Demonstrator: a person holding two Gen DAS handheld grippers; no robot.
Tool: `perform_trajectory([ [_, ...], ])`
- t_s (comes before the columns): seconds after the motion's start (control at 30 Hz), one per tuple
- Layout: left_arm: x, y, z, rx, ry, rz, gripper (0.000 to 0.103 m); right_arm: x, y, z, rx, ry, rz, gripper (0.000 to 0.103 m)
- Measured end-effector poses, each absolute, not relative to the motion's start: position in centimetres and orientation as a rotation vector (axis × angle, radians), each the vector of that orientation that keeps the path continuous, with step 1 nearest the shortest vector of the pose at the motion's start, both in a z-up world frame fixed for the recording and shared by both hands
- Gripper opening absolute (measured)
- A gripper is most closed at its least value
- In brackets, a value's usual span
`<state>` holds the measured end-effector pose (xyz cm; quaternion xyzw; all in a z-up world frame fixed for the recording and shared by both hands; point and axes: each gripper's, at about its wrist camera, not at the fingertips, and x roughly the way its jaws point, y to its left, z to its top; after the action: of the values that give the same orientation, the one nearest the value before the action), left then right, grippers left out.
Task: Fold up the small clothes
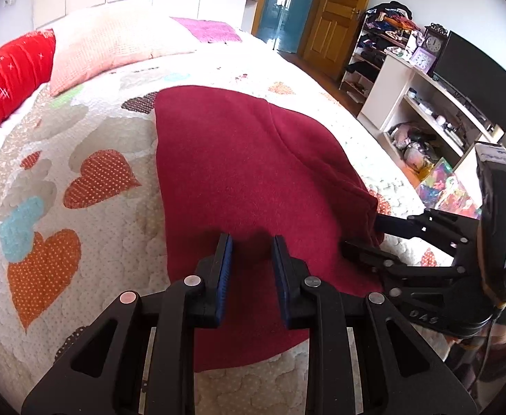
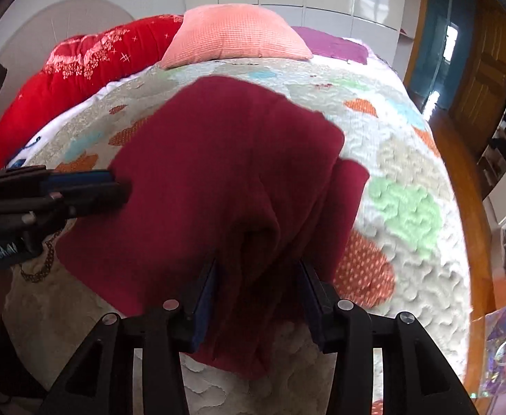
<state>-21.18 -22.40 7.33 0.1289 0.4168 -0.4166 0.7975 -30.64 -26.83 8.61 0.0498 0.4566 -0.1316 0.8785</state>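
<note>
On the bed, a dark red cloth, spread over the quilt with hearts. Long way of the cloth: from the near edge, close to both tools, up toward the pink pillow at the far end. Flat and smooth on the left half, thick and lumpy on the right half, with a doubled flap along that side. Left tool right over the near edge, a little left of the middle, tipped steeply down, tips at the cloth. Only a narrow gap there, with red cloth showing through it; hard to tell if pinching or just resting on top. Right tool at the near right corner, also tipped steeply down, about half wide. A fat bunch of cloth between its two sides, hanging down toward the camera. Can't tell whether squeezed tight or sitting loose. Nearer to the lumpy side: the right tool, so probably the one for the next bit of work. Most likely next: carry that bunch over toward the flat left half, or lay it down and smooth it. Best to keep the left tool steady at its edge, so the cloth does not slide on the quilt.
</note>
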Motion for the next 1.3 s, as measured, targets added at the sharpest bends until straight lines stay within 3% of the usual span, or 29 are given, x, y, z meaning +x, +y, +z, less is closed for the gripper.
perform_trajectory([
  [0.17, -21.2, -21.7, 8.0, 0.266, 0.916, -0.894, 0.023, -31.5, -27.5, 9.2, 0.177, 0.934, -0.285, 0.044],
  [0.23, -20.5, -20.8, 8.2, 0.209, 0.938, -0.89, 0.045, -32.0, -27.8, 9.9, 0.232, 0.903, -0.28, 0.044],
  [0.3, -19.6, -20.0, 8.4, 0.131, 0.95, -0.877, 0.06, -32.7, -28.8, 10.8, 0.315, 0.842, -0.281, 0.051],
  [0.33, -19.2, -19.6, 8.4, 0.096, 0.95, -0.873, 0.061, -32.9, -29.4, 11.1, 0.347, 0.813, -0.301, 0.057],
  [0.4, -18.3, -19.2, 8.4, 0.047, 0.964, -0.86, 0.061, -33.0, -30.6, 11.4, 0.388, 0.777, -0.355, 0.08],
  [0.6, -16.0, -20.6, 5.7, 0.0, 1.083, -0.881, 0.067, -30.6, -34.0, 8.9, 0.532, 0.79, -0.335, 0.086],
  [0.67, -15.6, -21.1, 4.8, -0.02, 1.096, -0.886, 0.076, -29.6, -34.8, 7.7, 0.581, 0.793, -0.308, 0.087],
  [0.77, -15.2, -22.0, 3.6, -0.056, 1.124, -0.902, 0.079, -28.8, -35.5, 6.4, 0.664, 0.783, -0.245, 0.088],
  [0.83, -15.1, -22.3, 3.3, -0.061, 1.133, -0.904, 0.077, -28.1, -35.2, 6.2, 0.658, 0.774, -0.226, 0.076],
  [0.87, -15.1, -22.3, 3.4, -0.059, 1.128, -0.902, 0.074, -27.8, -34.8, 6.3, 0.652, 0.774, -0.215, 0.06],
  [0.9, -15.5, -22.1, 3.9, -0.046, 1.113, -0.902, 0.066, -27.6, -34.3, 6.6, 0.654, 0.77, -0.203, 0.053],
  [0.93, -15.8, -21.9, 4.5, -0.028, 1.091, -0.906, 0.059, -27.4, -33.7, 7.1, 0.631, 0.77, -0.216, 0.05],
  [1.0, -16.4, -21.2, 5.7, -0.013, 1.074, -0.914, 0.055, -27.2, -32.7, 8.2, 0.567, 0.77, -0.217, 0.041],
  [1.3, -18.9, -15.4, 8.2, 0.05, 1.018, -0.832, 0.055, -27.6, -27.6, 10.4, 0.556, 0.739, -0.067, 0.039],
])
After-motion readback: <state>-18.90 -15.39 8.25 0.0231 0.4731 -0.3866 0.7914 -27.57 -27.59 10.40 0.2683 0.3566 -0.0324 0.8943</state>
